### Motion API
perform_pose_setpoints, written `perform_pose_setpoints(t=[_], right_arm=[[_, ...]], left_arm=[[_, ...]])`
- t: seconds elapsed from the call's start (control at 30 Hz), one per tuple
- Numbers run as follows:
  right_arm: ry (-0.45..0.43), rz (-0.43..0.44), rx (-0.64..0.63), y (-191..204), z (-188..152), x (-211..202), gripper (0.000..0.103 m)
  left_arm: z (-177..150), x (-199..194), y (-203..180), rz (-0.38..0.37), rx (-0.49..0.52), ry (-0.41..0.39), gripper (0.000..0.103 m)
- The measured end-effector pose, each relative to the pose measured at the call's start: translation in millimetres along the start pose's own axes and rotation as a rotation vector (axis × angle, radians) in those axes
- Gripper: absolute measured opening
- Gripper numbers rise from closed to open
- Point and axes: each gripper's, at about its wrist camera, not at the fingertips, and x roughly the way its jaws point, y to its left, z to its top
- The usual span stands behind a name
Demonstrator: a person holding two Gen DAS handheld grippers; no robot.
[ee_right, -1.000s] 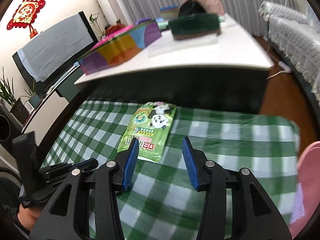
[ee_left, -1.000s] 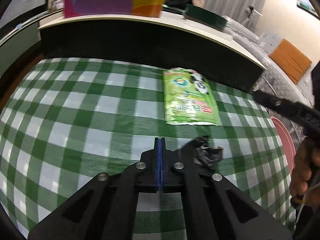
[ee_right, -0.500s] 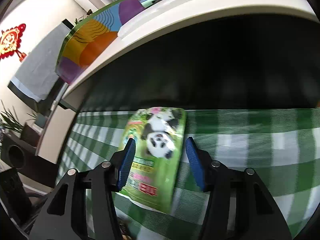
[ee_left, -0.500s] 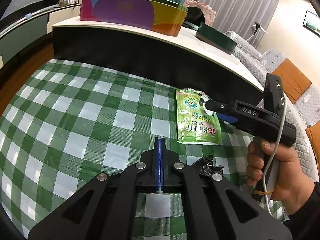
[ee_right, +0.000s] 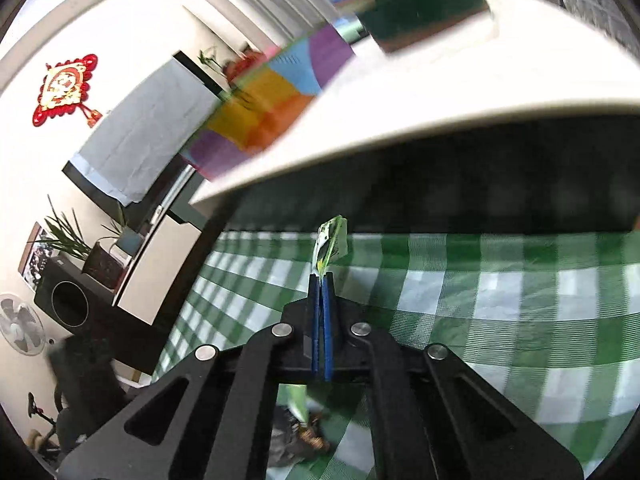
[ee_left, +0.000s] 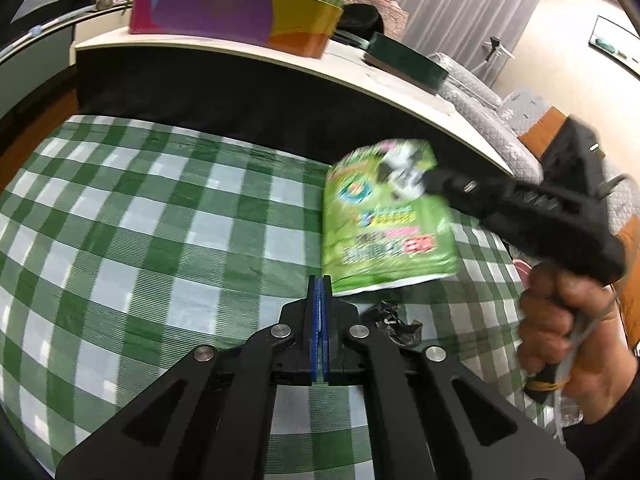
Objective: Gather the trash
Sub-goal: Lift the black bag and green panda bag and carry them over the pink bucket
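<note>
A green snack wrapper [ee_left: 384, 216] with a panda print hangs lifted off the green checked tablecloth [ee_left: 160, 232], pinched near its top by my right gripper [ee_left: 430, 180]. In the right wrist view the wrapper [ee_right: 330, 246] shows edge-on above the shut right gripper [ee_right: 321, 280]. My left gripper [ee_left: 319, 284] is shut and empty, low over the cloth just left of the wrapper's bottom edge. A crumpled black wrapper [ee_left: 394, 322] lies on the cloth by the left fingers; it also shows in the right wrist view [ee_right: 296, 436].
A white tabletop [ee_left: 256, 54] with a dark front panel rises behind the cloth, bearing a multicoloured tin [ee_left: 232, 12] and a dark green box [ee_left: 404, 62]. A grey sofa [ee_left: 492, 104] stands at right. A pink item [ee_left: 522, 266] shows at the cloth's right edge.
My right gripper closed on the green wrapper and lifted it off the cloth, tilting it up. My left gripper stayed shut and shifted only slightly.
</note>
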Motion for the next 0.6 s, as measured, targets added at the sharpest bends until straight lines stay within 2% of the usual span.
perform_pose_setpoints(t=[0.07,0.13,0.3,0.53,0.6], right_arm=[[-0.016,-0.005,-0.023,4.2,3.5,-18.8,0.001],[-0.032,-0.024,-0.055,10.6,6.2,-37.7,0.001],[-0.045,-0.09,-0.113,17.5,7.7,-90.6,0.001],[-0.001,-0.19,-0.139,15.6,-10.0,-141.7,0.001],[0.009,-0.213,-0.136,12.4,-16.7,-155.4,0.001]], left_arm=[[-1.5,3.1,-3.4,-0.009,0.013,0.007,0.015],[-3.4,6.4,-8.0,-0.019,0.033,0.01,0.036],[-4.1,13.9,-15.0,-0.045,0.061,0.02,0.043],[-14.9,32.0,-25.3,-0.038,0.109,0.114,0.043],[-17.4,29.5,-27.0,-0.042,0.112,0.119,0.043]])
